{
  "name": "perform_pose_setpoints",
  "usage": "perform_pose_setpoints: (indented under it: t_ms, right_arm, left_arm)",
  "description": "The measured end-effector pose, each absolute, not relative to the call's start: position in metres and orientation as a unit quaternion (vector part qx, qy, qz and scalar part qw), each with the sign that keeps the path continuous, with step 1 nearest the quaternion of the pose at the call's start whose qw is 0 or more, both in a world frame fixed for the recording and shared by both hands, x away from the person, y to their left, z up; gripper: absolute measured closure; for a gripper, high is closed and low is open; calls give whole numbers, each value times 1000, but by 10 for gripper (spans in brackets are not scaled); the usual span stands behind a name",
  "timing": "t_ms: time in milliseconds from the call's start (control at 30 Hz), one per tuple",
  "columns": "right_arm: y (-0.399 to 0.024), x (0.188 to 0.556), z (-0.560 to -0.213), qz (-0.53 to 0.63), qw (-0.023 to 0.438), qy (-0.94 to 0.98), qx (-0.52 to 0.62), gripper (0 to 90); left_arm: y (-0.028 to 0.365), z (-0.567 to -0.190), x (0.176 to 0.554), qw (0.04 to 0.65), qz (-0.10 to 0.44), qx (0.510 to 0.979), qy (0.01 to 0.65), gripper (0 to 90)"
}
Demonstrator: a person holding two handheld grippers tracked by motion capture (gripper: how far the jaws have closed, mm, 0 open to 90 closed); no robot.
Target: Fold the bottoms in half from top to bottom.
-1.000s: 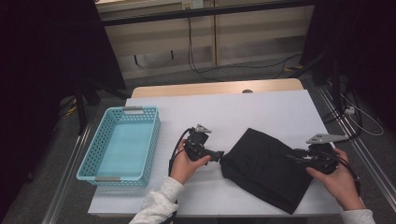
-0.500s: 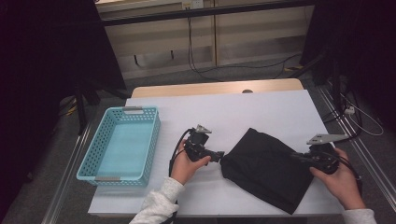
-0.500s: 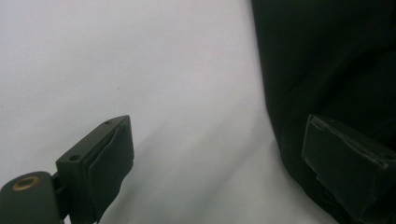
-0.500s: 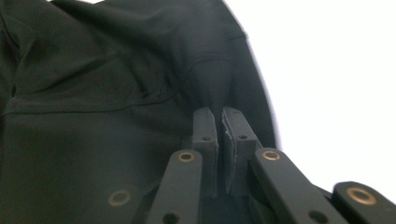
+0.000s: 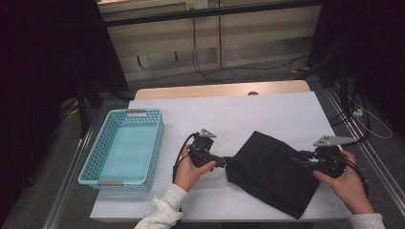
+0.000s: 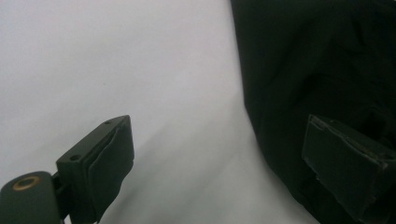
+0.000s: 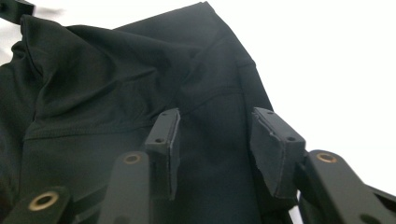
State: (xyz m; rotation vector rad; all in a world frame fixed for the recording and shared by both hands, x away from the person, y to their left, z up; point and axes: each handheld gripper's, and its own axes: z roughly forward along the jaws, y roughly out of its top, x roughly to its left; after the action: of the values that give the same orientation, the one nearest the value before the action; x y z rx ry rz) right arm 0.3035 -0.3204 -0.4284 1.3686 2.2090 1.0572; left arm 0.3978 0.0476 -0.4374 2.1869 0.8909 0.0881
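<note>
the folded black fabric cloth [image 5: 272, 174] lies flat on the white table [image 5: 239, 114]. the left gripper [image 6: 212, 163] stands wide open at its edge, gripping nothing. the right gripper [image 7: 215, 144], jaws just reopened halfway, holds nothing.

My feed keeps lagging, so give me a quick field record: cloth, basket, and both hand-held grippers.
cloth: black folded garment lying flat on the white table
basket: turquoise basket at the table's left, nothing in it
left hand-held gripper: jaws wide open at the garment's left edge, not clamping
right hand-held gripper: over the garment's right edge, jaws apart and have just been opening, pads not pressing the fabric
</note>
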Motion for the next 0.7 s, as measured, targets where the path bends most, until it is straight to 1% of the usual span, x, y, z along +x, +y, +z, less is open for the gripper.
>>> perform_pose_setpoints:
  t_ms: [67, 133, 200, 267, 333, 367, 500, 567, 667, 700]
  right_arm:
    - [-319, 305, -429, 370, 169, 777, 481, 498]
    - [-317, 305, -428, 371, 171, 774, 483, 469]
    - [-316, 306, -428, 374, 172, 772, 484, 462]
    - [-316, 306, -427, 377, 174, 770, 484, 459]
    - [-315, 306, -426, 379, 173, 771, 482, 459]
    - [-315, 306, -425, 380, 174, 770, 483, 459]
    - [-314, 305, -424, 381, 176, 770, 480, 459]
    - [-314, 305, -424, 380, 178, 771, 478, 456]
    - [-314, 305, -424, 381, 178, 770, 481, 442]
    - [-314, 305, -424, 381, 178, 769, 481, 434]
  left_arm:
    - [46, -439, 393, 379, 31, 859, 344, 92]
    - [42, -442, 389, 377, 21, 862, 339, 112]
    - [39, -446, 387, 373, 8, 863, 340, 140]
    - [37, -449, 386, 364, 4, 868, 337, 195]
    - [36, -451, 386, 360, 7, 870, 337, 283]
    - [36, -451, 385, 361, 10, 867, 342, 310]
    - [35, -451, 384, 357, 14, 867, 347, 361]
    - [32, -451, 380, 352, 32, 871, 342, 430]
    - [29, -452, 375, 350, 47, 873, 337, 485]
    - [28, -451, 374, 349, 50, 874, 334, 517]
